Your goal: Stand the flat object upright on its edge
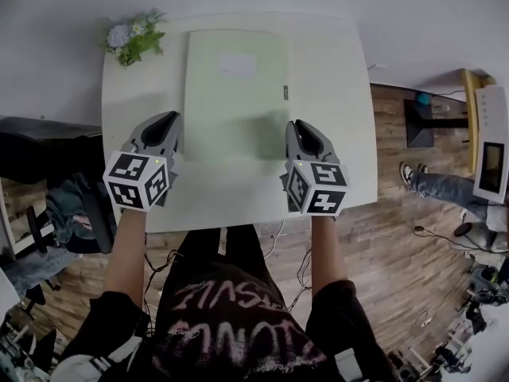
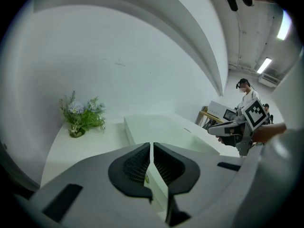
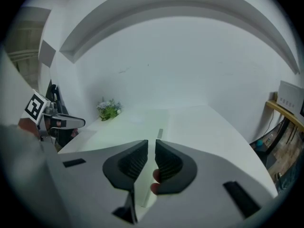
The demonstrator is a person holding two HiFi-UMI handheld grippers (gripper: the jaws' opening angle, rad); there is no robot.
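Note:
A large, flat, pale green object with a white label lies flat on the white table. My left gripper is shut just off its near left edge. The right gripper is shut just off its near right edge. In the left gripper view the jaws stand almost together, with the green object showing beyond and under them. In the right gripper view the right gripper has its jaws closed too, the green object lying ahead. I see nothing gripped in either.
A small bunch of flowers stands at the table's far left corner. A dark chair is left of the table. On the wooden floor to the right are a person's legs and a shelf with a device.

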